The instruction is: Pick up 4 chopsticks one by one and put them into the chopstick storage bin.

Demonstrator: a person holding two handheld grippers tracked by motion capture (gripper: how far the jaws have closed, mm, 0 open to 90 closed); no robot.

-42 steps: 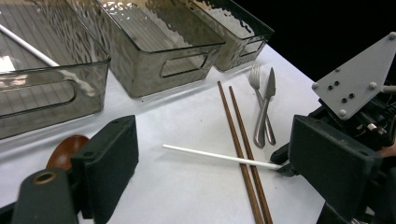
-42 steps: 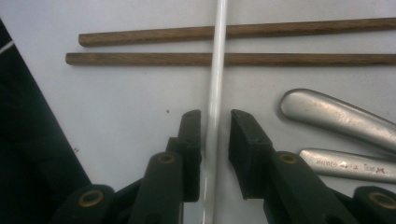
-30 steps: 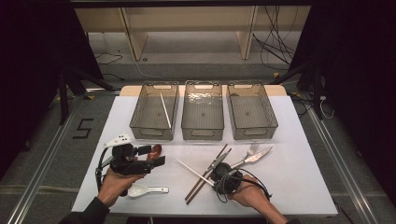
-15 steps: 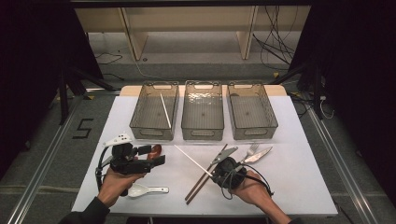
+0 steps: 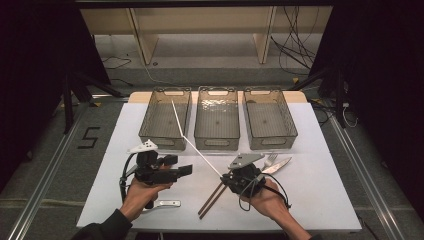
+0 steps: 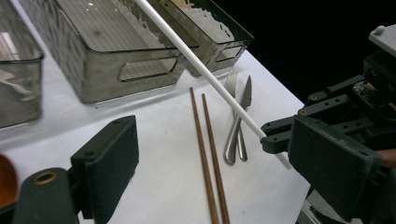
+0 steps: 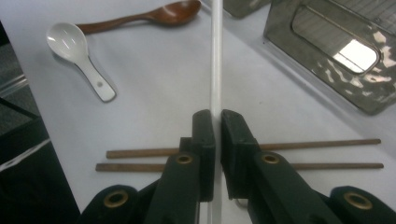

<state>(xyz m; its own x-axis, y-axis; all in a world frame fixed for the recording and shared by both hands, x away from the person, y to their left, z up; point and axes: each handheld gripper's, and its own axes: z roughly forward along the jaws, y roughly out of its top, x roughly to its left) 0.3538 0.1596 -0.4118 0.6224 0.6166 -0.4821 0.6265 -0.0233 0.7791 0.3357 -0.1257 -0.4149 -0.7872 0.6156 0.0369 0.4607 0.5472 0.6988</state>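
My right gripper [image 5: 223, 176] [image 7: 217, 122] is shut on a white chopstick [image 5: 202, 155] [image 7: 215, 70], lifted off the table and slanting up-left toward the left bin [image 5: 150, 131]. A second white chopstick [image 5: 176, 117] leans inside that bin. My left gripper [image 5: 183, 166] [image 6: 212, 135] hovers open left of the held stick, jaws pointing right with nothing between them. In the left gripper view the held white chopstick [image 6: 205, 74] crosses above two brown chopsticks [image 6: 208, 154]. Those brown chopsticks [image 5: 212, 197] [image 7: 322, 142] lie on the table under my right gripper.
The middle bin [image 5: 217, 142] and right bin [image 5: 287, 135] stand at the back. A fork and knife [image 5: 276, 163] [image 6: 238, 121] lie right of my right gripper. A white spoon [image 7: 77, 49] [image 5: 169, 203] and a wooden spoon [image 7: 159, 14] lie by the left hand.
My right gripper has risen with the white chopstick, whose far end now reaches toward the left bin. My left gripper has shifted a little to the right.
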